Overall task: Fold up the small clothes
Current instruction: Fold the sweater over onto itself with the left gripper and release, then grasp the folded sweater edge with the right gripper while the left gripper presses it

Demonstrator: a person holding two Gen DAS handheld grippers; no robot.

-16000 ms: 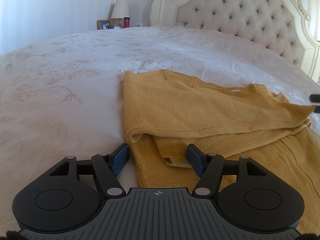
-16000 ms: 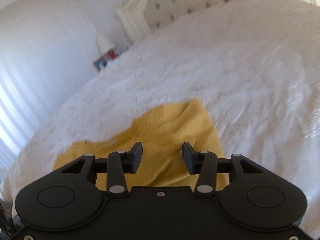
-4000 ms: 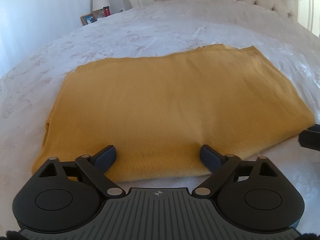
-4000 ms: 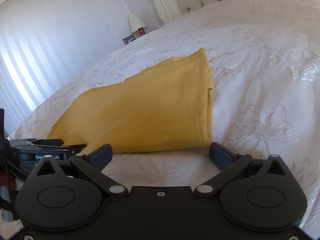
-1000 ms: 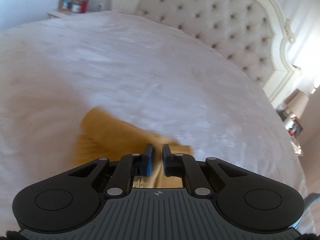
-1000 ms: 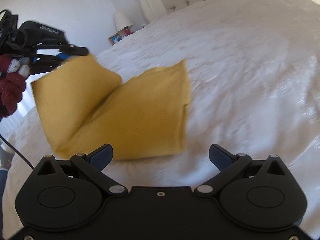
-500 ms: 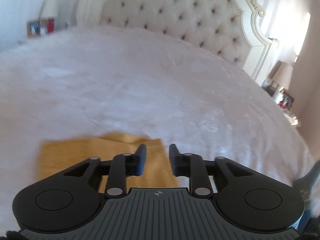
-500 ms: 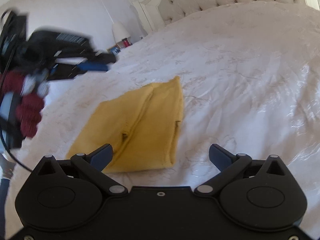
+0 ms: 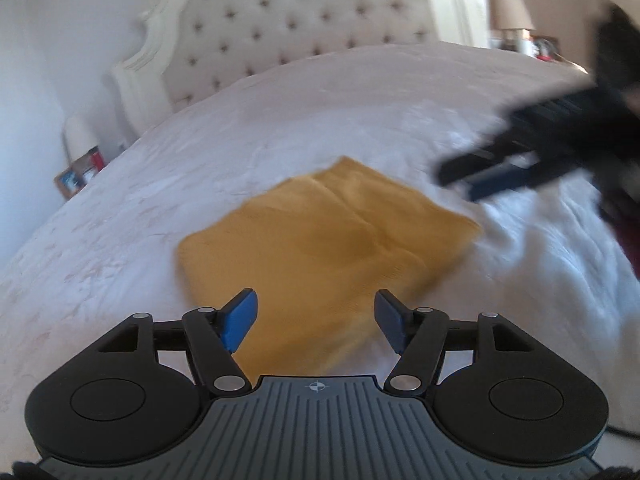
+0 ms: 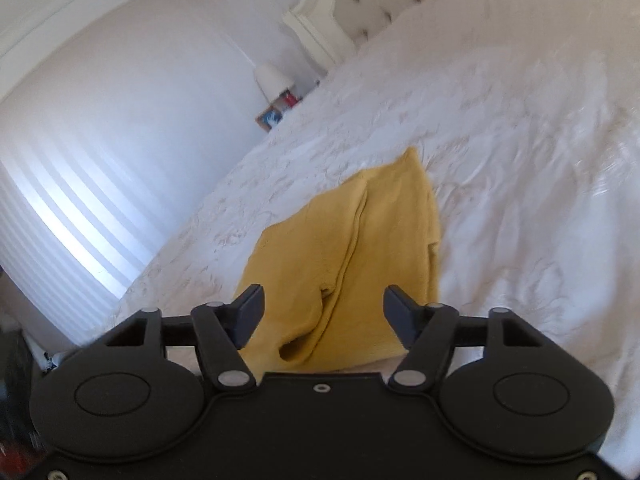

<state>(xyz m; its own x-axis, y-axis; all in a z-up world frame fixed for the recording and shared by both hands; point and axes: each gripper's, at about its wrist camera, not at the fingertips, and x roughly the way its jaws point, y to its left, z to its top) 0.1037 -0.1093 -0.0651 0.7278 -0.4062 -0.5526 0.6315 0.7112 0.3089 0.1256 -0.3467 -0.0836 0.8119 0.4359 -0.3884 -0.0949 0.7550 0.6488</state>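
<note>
At the centre of the left wrist view, the yellow sweater (image 9: 320,236) lies on the white bedspread (image 9: 160,184) as a compact folded rectangle, one layer lapped over another with a ridge running across its top. The same bundle fills the lower middle of the right wrist view (image 10: 352,256), where a small pocket of cloth gapes at its near edge — likely a spot where the layers did not settle flat.

The left gripper (image 9: 316,320) hangs above the near edge of the garment with its jaws spread wide and nothing between them. The right gripper (image 10: 324,312) is likewise wide open and empty, poised over the near end; it also shows blurred in the upper right of the left view (image 9: 500,168), off the far right corner of the fold. Both being empty fits a fold laid down and let go.

The tufted headboard (image 9: 304,36) stands in the upper part of the frame, a lamp (image 10: 270,76) and picture frame (image 10: 270,118) beside the bed. The folding looks nearly done; the loose pocket may want pressing.
</note>
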